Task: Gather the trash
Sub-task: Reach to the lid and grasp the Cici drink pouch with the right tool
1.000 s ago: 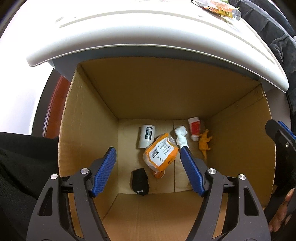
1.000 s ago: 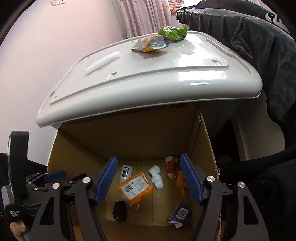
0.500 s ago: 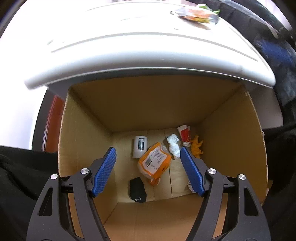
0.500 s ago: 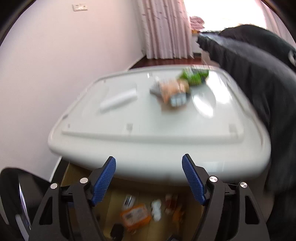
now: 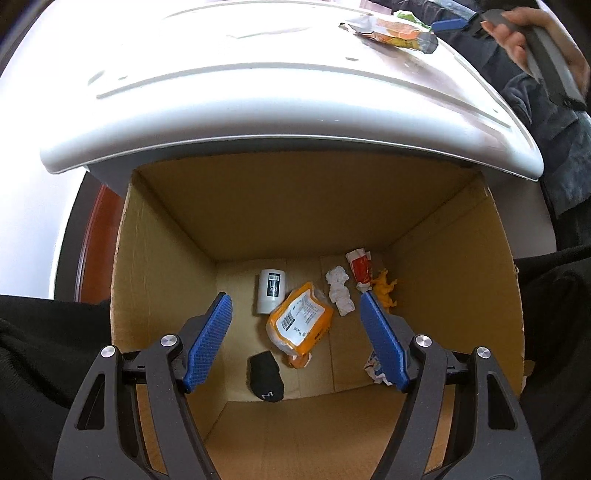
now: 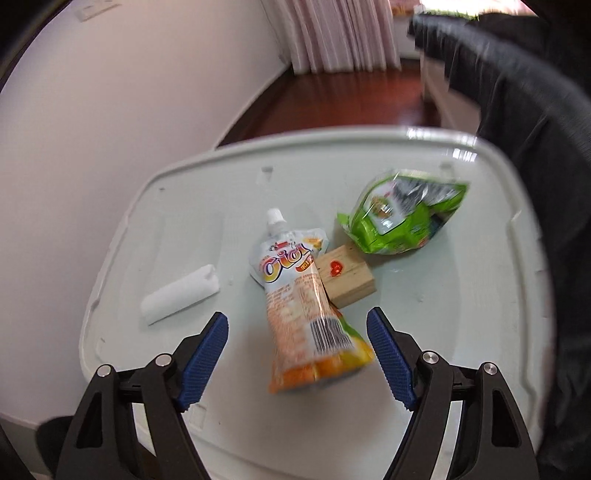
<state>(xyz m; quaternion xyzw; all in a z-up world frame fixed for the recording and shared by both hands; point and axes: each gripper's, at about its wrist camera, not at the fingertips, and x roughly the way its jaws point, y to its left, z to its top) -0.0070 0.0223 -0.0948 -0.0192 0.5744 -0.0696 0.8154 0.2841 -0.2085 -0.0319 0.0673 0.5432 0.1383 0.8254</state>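
Observation:
My left gripper (image 5: 295, 314) is open and empty above an open cardboard box (image 5: 166, 266) holding trash: an orange packet (image 5: 299, 321), a white canister (image 5: 270, 290), crumpled tissue (image 5: 339, 290), a red-white wrapper (image 5: 360, 266), a black item (image 5: 265, 376). My right gripper (image 6: 297, 332) is open over the white table (image 6: 424, 314), its fingers on either side of an orange drink pouch (image 6: 306, 314). A green snack bag (image 6: 402, 218) and a folded white tissue (image 6: 181, 293) lie near it. The pouch also shows in the left wrist view (image 5: 395, 31).
A wooden block (image 6: 347, 277) with a red mark lies beside the pouch. An orange toy figure (image 5: 384, 290) lies in the box's right corner. Dark clothing (image 6: 535, 147) hangs at the table's right. The box stands under the table's near edge (image 5: 295, 122).
My right gripper rose from over the box to above the tabletop and now straddles the orange pouch. My left gripper stayed over the box, shifting only slightly.

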